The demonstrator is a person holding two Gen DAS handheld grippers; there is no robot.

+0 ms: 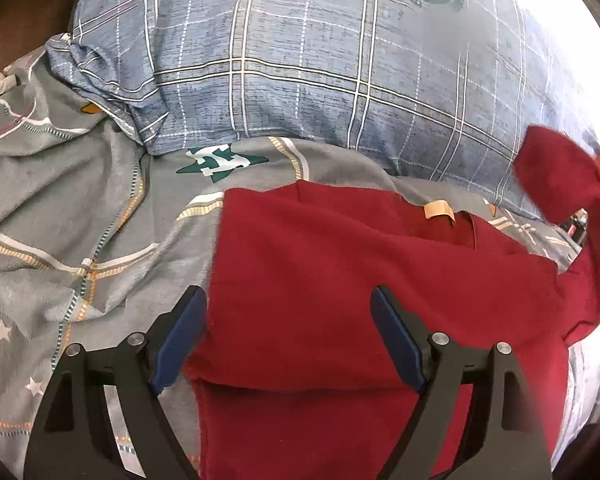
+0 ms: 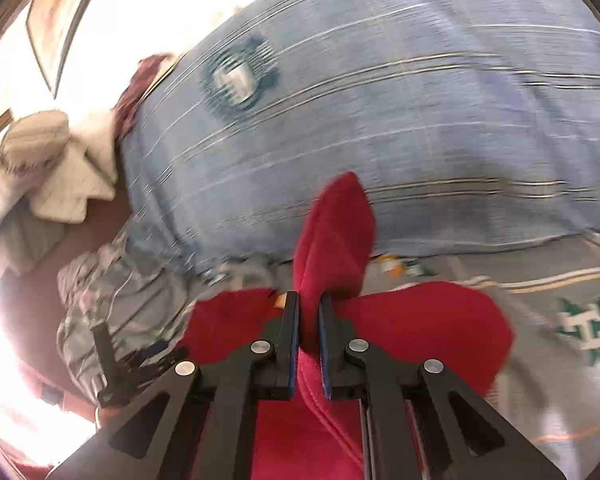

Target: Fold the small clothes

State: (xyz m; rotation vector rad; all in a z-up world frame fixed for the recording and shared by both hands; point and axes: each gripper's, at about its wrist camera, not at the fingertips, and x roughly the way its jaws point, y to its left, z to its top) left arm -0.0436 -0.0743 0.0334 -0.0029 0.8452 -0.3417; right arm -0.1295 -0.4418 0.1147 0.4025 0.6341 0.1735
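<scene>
Right tool [image 2: 309, 312] pinching a raised fold of red shirt [image 1: 340, 280], left tool [image 1: 288, 312] spread wide above shirt body, shirt lying on grey patterned bedsheet [image 1: 80, 200], blue plaid pillow [image 1: 320, 60] just behind.
</scene>
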